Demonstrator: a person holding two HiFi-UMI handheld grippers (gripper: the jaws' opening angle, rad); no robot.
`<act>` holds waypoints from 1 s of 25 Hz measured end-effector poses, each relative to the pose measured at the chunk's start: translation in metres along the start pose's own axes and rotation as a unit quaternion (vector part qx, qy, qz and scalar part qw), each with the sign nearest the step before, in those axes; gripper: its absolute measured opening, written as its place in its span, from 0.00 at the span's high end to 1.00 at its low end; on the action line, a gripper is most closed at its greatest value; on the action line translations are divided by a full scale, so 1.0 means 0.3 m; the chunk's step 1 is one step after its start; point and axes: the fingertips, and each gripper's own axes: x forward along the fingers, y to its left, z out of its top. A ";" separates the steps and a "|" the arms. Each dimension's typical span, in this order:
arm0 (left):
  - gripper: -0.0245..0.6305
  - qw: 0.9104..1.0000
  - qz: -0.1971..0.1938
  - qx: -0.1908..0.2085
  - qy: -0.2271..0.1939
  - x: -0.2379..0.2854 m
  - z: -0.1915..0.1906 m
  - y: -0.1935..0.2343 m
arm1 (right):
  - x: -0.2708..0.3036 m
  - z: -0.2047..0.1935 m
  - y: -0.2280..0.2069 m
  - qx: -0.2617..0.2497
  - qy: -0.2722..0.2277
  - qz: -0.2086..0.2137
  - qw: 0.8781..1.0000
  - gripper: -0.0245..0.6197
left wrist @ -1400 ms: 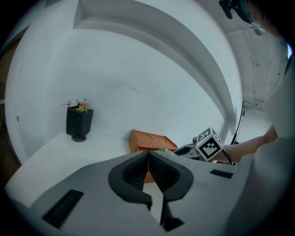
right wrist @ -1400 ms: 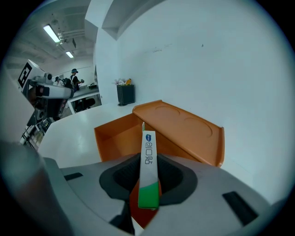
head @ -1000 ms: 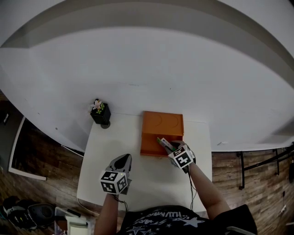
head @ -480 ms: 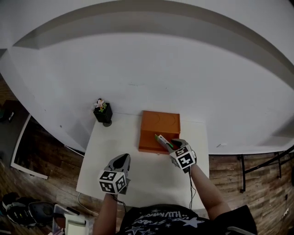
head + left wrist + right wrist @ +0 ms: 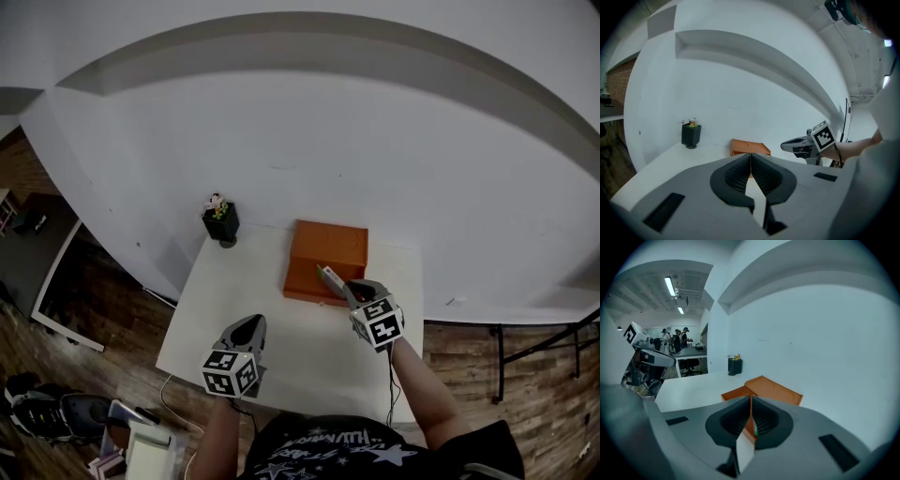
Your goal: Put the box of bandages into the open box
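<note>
Box of bandages (image 5: pixel 330 278) is held clamped in the right tool (image 5: pixel 351 289) at centre frame, just over the near edge of the open orange box (image 5: pixel 328 247) on the surface (image 5: pixel 234 295), so lowering and release are judged left, while the left tool (image 5: pixel 250 323) is closed on nothing.

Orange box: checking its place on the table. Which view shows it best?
The head view: the orange box shows nearly whole from above. The right gripper view has it nearer but partly behind the jaws; the left gripper view, small and distant.
</note>
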 end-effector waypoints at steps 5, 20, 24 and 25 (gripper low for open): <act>0.93 1.000 0.016 -0.002 -0.006 -0.084 -0.039 -0.071 | -0.092 -0.003 0.066 -0.016 -0.014 0.026 0.999 0.89; 0.93 0.999 0.044 -0.015 -0.007 -0.333 -0.235 -0.321 | -0.453 -0.187 0.236 0.000 -0.039 0.070 0.997 0.89; 0.93 0.999 0.045 -0.018 0.000 -0.388 -0.303 -0.412 | -0.546 -0.257 0.254 0.006 -0.038 0.074 0.997 0.89; 0.93 0.999 0.046 -0.019 0.001 -0.401 -0.318 -0.433 | -0.566 -0.273 0.260 0.007 -0.037 0.076 0.996 0.89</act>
